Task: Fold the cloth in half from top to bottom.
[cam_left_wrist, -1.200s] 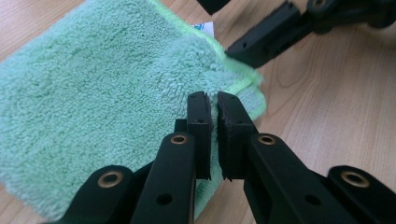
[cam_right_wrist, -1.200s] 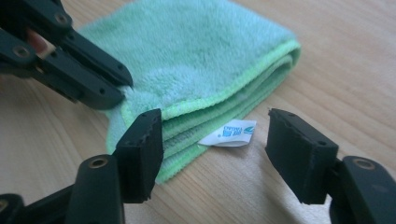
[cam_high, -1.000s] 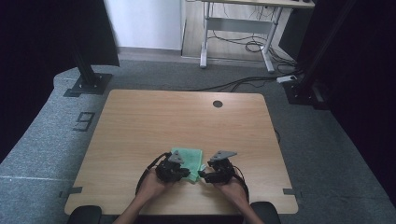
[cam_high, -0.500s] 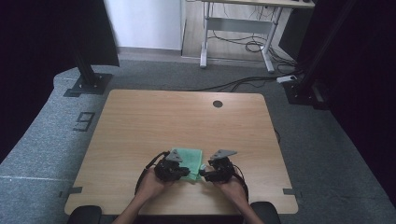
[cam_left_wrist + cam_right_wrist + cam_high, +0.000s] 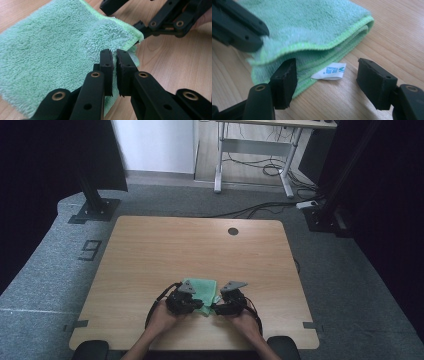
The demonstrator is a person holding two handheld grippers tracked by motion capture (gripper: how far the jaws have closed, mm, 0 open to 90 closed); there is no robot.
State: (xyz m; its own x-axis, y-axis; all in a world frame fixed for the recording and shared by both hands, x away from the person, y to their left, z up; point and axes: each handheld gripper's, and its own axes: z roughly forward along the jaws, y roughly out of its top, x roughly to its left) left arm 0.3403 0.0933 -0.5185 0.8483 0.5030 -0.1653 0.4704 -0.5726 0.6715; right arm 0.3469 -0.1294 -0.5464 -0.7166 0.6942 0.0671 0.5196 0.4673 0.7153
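High view: green cloth [image 5: 202,290] is lying folded on the near middle of the tabletop [image 5: 150,250], both claws at its near edge. Left gripper view: left claw [image 5: 114,58] is pinching the cloth's upper layer. Right gripper view: right claw [image 5: 325,68] is spread, having just been opening, its jaws straddling the white label [image 5: 329,71]. Step in hand looks like folding; next, right claw needs to grip a corner.
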